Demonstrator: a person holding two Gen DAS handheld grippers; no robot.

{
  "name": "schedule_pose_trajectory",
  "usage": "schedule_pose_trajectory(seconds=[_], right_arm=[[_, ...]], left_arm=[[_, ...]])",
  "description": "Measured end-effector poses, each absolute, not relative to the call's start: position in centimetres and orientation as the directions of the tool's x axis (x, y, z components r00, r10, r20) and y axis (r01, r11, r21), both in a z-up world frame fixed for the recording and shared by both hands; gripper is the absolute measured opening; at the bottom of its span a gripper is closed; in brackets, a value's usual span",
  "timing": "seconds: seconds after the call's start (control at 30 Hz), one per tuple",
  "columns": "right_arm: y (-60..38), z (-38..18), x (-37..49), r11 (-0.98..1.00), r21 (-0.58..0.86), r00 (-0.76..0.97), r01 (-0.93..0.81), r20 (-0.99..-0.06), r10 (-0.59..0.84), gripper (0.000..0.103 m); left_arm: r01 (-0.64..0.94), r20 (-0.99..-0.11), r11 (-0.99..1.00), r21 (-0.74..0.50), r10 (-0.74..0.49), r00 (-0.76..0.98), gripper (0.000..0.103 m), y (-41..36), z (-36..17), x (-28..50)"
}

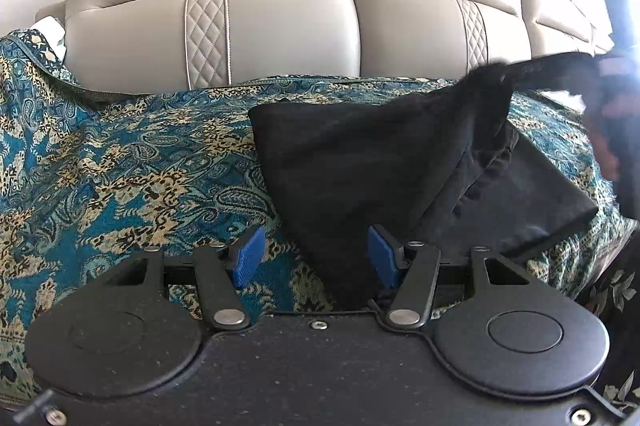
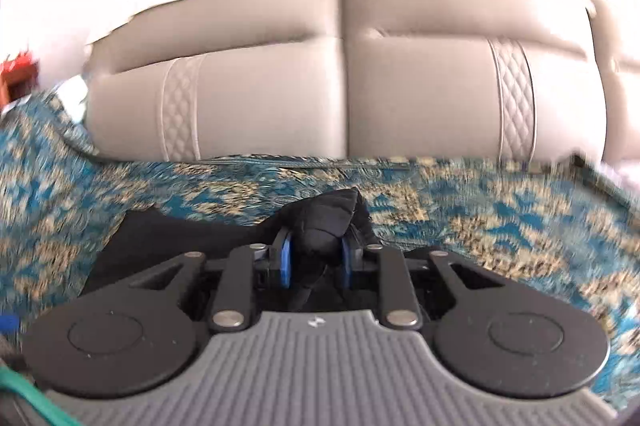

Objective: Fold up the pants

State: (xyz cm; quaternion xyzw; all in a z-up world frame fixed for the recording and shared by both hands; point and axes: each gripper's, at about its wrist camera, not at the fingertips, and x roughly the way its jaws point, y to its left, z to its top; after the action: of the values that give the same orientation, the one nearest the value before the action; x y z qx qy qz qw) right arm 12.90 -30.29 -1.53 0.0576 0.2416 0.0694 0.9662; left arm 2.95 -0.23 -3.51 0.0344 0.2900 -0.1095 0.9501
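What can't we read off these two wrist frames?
- Pants: right end lost in blur and glare at the left wrist view's edge.
- Right hand-held gripper: bunched cloth hides pad contact.
- Patterned cover: motion-blurred in the right wrist view.
- Pants' near edge: behind the left hand-held gripper.

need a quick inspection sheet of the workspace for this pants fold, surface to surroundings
surface: teal and gold paisley throw over the sofa seat.
job's things: black pants, partly folded, one end lifted off the throw.
clutter: nothing seen on the throw.
grippers: left tongs open, pants edge by one pad, not pinched; right tongs shut on bunched pants fabric.
cables: green cord at the lower left of the right wrist view.
surroundings: grey leather sofa back with quilted strips; bright overexposed area above.
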Motion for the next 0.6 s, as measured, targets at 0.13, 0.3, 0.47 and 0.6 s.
schedule_pose_trajectory(seconds=[0.13, 0.3, 0.47, 0.6], right_arm=[[-32.3, -4.8, 13.9, 0.971, 0.232, 0.831, 0.056, -0.55, 0.083, 0.058], [-32.9, -7.3, 11.8, 0.971, 0.218, 0.808, 0.1, -0.587, 0.049, 0.071], [-33.5, -7.4, 11.6, 0.963, 0.239, 0.809, 0.126, -0.587, 0.04, 0.08], [-33.7, -7.7, 13.2, 0.953, 0.254, 0.814, 0.168, -0.581, 0.012, 0.093]], left_arm=[[0.231, -0.556, 0.973, -0.002, -0.193, 0.809, 0.055, -0.3, -3.6, 2.8], [0.238, -0.582, 0.971, -0.005, -0.196, 0.789, 0.055, -0.3, -4.4, 3.1], [0.238, -0.578, 0.971, -0.002, -0.195, 0.792, 0.055, -0.4, -4.5, 3.2], [0.229, -0.574, 0.973, -0.011, -0.194, 0.796, 0.055, -0.3, -4.4, 3.4]])
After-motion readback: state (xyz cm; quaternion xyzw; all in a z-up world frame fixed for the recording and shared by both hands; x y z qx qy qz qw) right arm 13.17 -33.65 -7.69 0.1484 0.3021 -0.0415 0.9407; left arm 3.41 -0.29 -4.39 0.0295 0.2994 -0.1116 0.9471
